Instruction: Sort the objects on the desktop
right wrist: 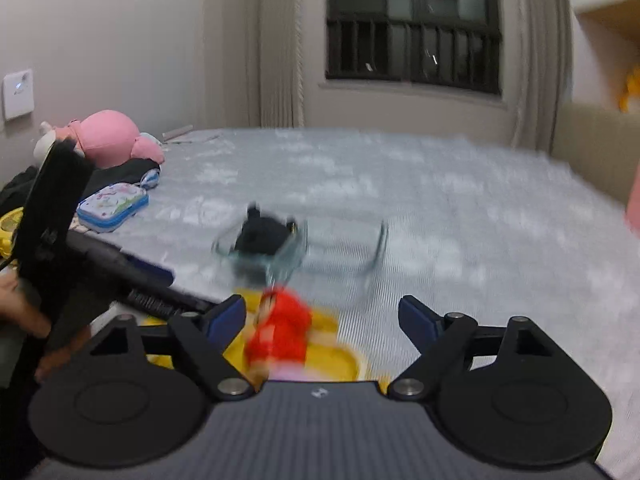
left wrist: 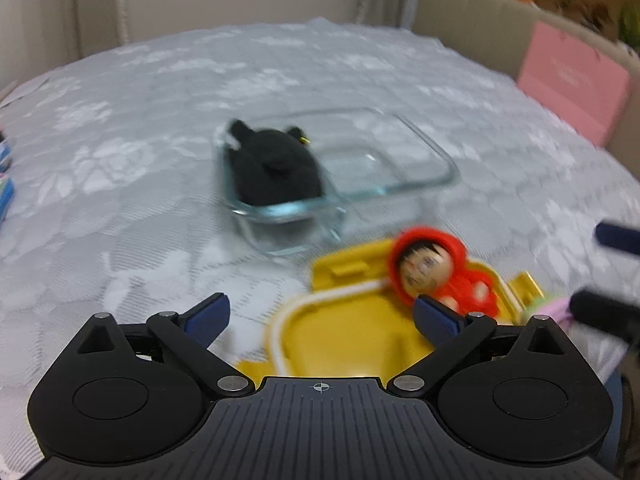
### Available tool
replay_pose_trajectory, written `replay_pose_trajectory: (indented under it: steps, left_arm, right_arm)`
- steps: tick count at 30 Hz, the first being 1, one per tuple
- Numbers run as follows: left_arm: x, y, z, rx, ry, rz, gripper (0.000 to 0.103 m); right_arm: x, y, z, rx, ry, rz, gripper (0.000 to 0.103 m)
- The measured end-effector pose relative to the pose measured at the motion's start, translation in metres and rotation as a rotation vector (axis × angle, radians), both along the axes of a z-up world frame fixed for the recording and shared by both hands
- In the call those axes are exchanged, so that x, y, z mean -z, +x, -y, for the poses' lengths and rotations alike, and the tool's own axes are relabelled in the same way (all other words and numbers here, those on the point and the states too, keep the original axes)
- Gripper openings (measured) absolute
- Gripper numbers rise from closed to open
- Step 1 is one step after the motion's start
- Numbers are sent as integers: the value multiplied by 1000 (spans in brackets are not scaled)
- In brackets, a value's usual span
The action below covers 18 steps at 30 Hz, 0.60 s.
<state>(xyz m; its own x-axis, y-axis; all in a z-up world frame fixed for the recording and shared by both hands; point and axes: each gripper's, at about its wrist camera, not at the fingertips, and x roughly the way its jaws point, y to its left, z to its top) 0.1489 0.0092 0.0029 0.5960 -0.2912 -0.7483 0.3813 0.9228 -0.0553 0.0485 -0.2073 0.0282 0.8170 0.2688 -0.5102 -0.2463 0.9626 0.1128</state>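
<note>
Left tongs stand wide apart, nothing between the pads, poised low over the yellow lid; right tongs likewise stand apart and empty, the red-hooded doll lying just ahead of their left finger rather than inside any grip. No earlier view being given, the doll is judged simply as set down: it rests on the upturned yellow lid, head toward the glass container, free of both tools. The glass container sits just beyond the lid, near the middle of the surface; a black plush toy occupies its left part, the right part showing only clear glass; this layout suggests the container serves as the collecting vessel, and the doll is probably the next item due for it. The left tool's open pads, one close beside the doll, are well placed to close on it; blur hides finer contact. Surface: a pale grey-white cloth with a woven floral pattern, apparently a table covering. At its far left edge lie a pink plush, dark fabric and a patterned pencil case; a pink box stands at the right. Room: cream walls, curtains, a dark barred window reflecting a ceiling light.
</note>
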Motion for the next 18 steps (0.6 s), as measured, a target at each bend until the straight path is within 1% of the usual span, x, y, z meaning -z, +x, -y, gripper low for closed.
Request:
replay_pose_trajectory:
  steps: [4,6,7,8,10,11,13,15,18]
  left_arm:
    - [6,-6,17,56,66,-2,101]
    - [10,-7,21,73,85,-11,102]
    - [11,-7,22,76,91,-16,102]
    - [12,-7,22,77,96,-20,102]
    - [15,-7,21,77,104,-27,102]
    - [15,-7,21,78,106,-31,102]
    - [15,-8,22,86,111,-34,102]
    - [14,-10,22,97,117,-31,102]
    - [14,-11,23,113,114,-33,102]
  right_arm:
    - [23,2,2,1,64,-90,81]
    - [28,5,1,18,73,-108,80]
    - [31,6,1,27,78,-113,76]
    - [33,7,1,29,83,-120,75]
    - [36,9,0,21,94,-136,65]
    - [38,10,-2,15,93,-149,63]
    - [43,12,-5,23,85,-166,49]
    - [44,12,-4,33,93,-170,49]
    - [41,13,4,42,132,-174,49]
